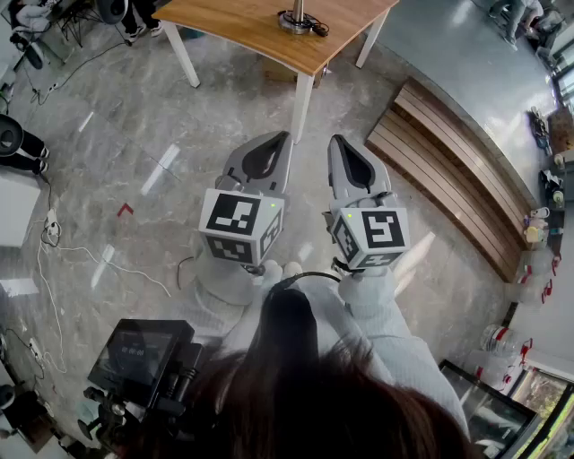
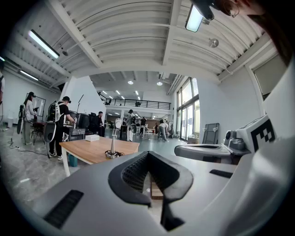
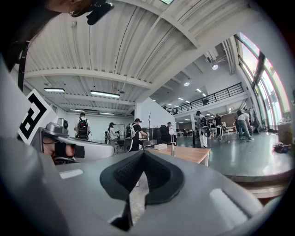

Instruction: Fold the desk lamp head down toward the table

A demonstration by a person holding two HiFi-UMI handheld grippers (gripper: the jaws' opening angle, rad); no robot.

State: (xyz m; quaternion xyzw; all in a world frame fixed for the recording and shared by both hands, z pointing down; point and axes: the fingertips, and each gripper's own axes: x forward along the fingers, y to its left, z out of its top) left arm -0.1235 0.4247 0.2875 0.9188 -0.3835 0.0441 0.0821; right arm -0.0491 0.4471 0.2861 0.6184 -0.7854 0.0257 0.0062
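The desk lamp [image 1: 300, 18] stands on a wooden table [image 1: 242, 27] at the top of the head view, well ahead of both grippers. Its round base and thin upright stem [image 2: 113, 146] show in the left gripper view, its small head [image 3: 171, 131] raised in the right gripper view. My left gripper [image 1: 283, 137] and right gripper [image 1: 334, 140] are held side by side over the floor, far short of the table. Both have their jaws shut with nothing between them. The left gripper's [image 2: 147, 155] and the right gripper's [image 3: 143, 155] dark pads meet at the tips.
A white box [image 2: 92, 137] lies on the table behind the lamp. A slatted wooden platform [image 1: 457, 170] curves along the right. Cables [image 1: 54, 251] trail over the marble floor at left. Dark equipment [image 1: 134, 354] stands near the person's left. Several people stand in the background [image 2: 60, 124].
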